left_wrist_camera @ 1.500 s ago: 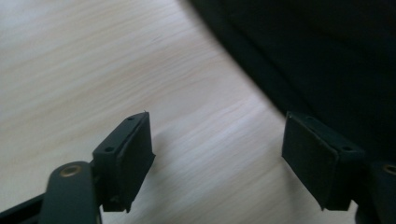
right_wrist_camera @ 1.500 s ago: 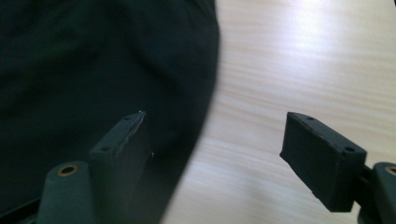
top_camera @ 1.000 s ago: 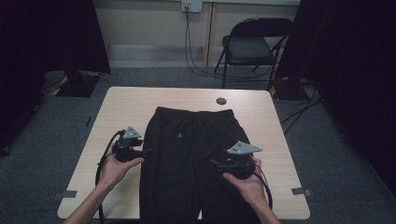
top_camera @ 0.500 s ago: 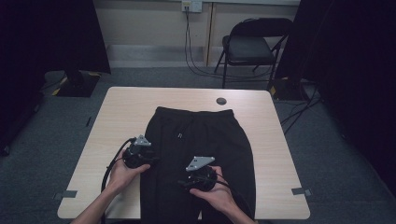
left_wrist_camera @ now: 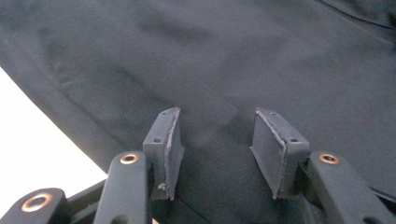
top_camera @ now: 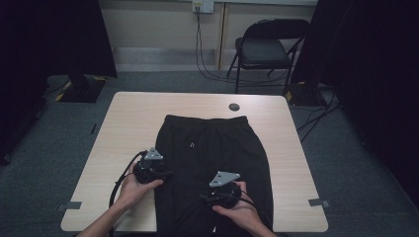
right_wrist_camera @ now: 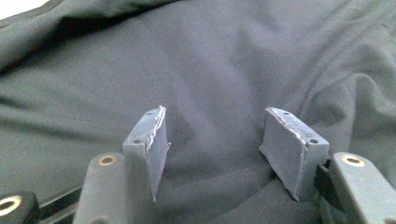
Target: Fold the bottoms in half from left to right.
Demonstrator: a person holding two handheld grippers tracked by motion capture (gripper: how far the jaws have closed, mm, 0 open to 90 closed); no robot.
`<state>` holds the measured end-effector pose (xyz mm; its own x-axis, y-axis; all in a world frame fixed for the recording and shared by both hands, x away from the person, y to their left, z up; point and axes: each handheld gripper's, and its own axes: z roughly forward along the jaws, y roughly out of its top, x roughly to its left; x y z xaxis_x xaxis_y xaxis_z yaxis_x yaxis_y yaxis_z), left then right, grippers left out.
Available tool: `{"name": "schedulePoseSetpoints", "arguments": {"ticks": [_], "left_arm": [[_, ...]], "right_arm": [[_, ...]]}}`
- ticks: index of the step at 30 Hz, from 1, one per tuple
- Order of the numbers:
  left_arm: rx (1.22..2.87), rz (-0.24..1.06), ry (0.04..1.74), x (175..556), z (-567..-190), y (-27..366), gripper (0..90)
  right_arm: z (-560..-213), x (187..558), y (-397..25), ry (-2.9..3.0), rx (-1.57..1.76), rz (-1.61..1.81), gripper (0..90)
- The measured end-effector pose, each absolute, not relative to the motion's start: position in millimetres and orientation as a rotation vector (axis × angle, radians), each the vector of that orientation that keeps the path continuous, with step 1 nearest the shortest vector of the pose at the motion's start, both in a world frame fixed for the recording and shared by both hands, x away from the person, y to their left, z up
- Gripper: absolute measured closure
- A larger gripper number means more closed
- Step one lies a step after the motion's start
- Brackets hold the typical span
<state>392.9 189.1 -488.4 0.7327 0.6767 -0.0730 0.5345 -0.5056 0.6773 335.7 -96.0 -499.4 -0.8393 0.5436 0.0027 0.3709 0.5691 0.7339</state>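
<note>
A pair of black trousers (top_camera: 217,148) lies flat on the light wooden table (top_camera: 133,118), waistband at the far side. My left gripper (top_camera: 165,174) sits at the trousers' left edge, jaws pointing right onto the fabric. In the left gripper view the gripper (left_wrist_camera: 215,140) is open over black cloth (left_wrist_camera: 233,56), with bare table (left_wrist_camera: 28,140) at the lower left. My right gripper (top_camera: 205,197) is over the middle of the trousers near the front edge. In its own view the right gripper (right_wrist_camera: 215,140) is open, with creased cloth (right_wrist_camera: 210,60) under and between the pads.
A small black round disc (top_camera: 234,106) lies on the table beyond the waistband. A black folding chair (top_camera: 267,49) stands behind the table, with cables on the floor beside it. Dark curtains hang at both sides. Grey tape marks (top_camera: 316,202) sit near the front corners.
The right gripper has moved left and nearer the person, from the trousers' right edge to their middle. The left gripper has shifted right and nearer, onto the left edge.
</note>
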Motion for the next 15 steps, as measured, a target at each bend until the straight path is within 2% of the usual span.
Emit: {"name": "schedulePoseSetpoints", "arguments": {"ticks": [7,13,15], "left_arm": [[2.267,0.187,0.844,374.4,-486.4,165.2,48.1],[2.287,0.169,0.859,374.1,-484.0,176.3,49.3],[2.272,0.126,0.873,377.5,-483.5,185.5,47.8]], "right_arm": [[-497.5,325.6,-134.7,2.579,0.791,1.1,40.5],[-495.6,322.2,-159.7,2.579,0.818,1.07,40.5],[-494.7,321.7,-163.6,2.577,0.83,1.055,40.4]]}}
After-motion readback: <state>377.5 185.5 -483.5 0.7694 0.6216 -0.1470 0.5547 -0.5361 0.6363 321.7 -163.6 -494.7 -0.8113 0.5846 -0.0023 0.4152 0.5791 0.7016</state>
